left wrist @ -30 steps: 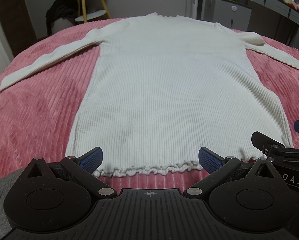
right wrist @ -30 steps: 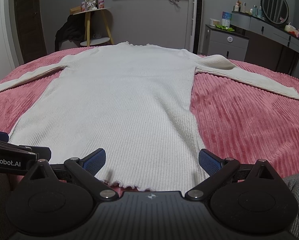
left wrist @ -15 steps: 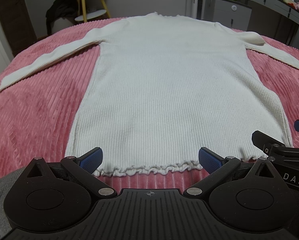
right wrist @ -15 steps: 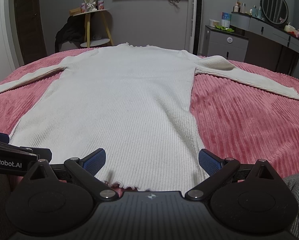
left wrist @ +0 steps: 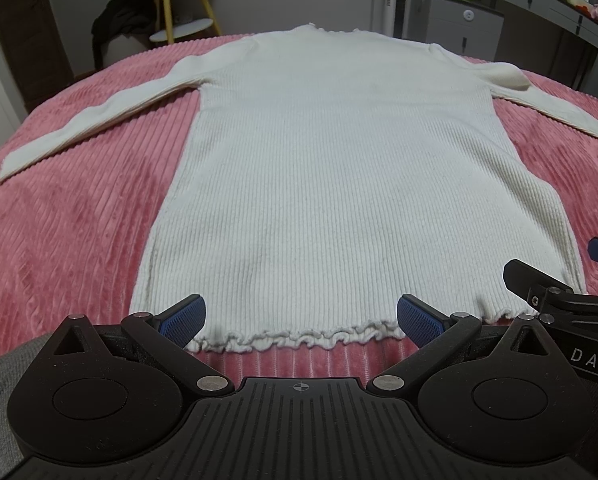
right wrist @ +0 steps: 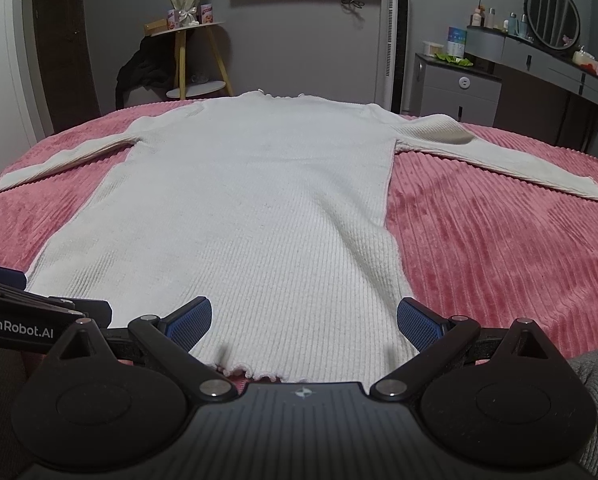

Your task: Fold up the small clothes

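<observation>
- As the sweater (left wrist: 339, 184) lies flat on the pink bed (left wrist: 71, 232), its long axis runs straight away from both tongs, hem (left wrist: 299, 338) nearest.
- Left tongs (left wrist: 299, 316) and right tongs (right wrist: 303, 320) gape empty, level at the hem.

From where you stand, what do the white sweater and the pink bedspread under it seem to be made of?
The white sweater looks like a soft ribbed knit, matte: fine lengthwise ribs and a frilled hem; the fibre can't be told. The pink bedspread looks like plush, corduroy-like fleece or velvet: wide raised ridges with a patchy sheen.
</observation>
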A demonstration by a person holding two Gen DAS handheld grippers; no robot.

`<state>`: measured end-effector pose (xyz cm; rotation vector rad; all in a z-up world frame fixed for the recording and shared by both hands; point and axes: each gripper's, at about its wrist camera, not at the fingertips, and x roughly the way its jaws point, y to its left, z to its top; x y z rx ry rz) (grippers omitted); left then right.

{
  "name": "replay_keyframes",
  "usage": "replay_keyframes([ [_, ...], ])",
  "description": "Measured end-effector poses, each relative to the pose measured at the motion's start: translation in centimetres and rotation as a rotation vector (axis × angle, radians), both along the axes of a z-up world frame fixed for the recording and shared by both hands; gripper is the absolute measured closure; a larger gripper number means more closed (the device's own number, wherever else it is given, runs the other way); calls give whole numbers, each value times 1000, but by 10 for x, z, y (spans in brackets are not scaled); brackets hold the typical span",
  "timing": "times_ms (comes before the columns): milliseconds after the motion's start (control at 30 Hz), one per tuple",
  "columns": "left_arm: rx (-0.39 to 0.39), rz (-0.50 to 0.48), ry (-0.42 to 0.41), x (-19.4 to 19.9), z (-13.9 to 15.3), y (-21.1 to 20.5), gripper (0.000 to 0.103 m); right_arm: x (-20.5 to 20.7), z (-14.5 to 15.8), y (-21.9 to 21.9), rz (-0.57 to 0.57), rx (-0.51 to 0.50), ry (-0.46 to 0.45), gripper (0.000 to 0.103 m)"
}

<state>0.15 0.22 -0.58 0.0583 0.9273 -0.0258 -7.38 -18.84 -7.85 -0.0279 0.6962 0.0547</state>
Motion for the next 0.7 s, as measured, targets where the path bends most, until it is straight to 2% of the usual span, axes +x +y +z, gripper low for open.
replay_keyframes([
  [700,-1,16,10,-2,-2,3,0,0,0,-1,48,45,-1,4],
])
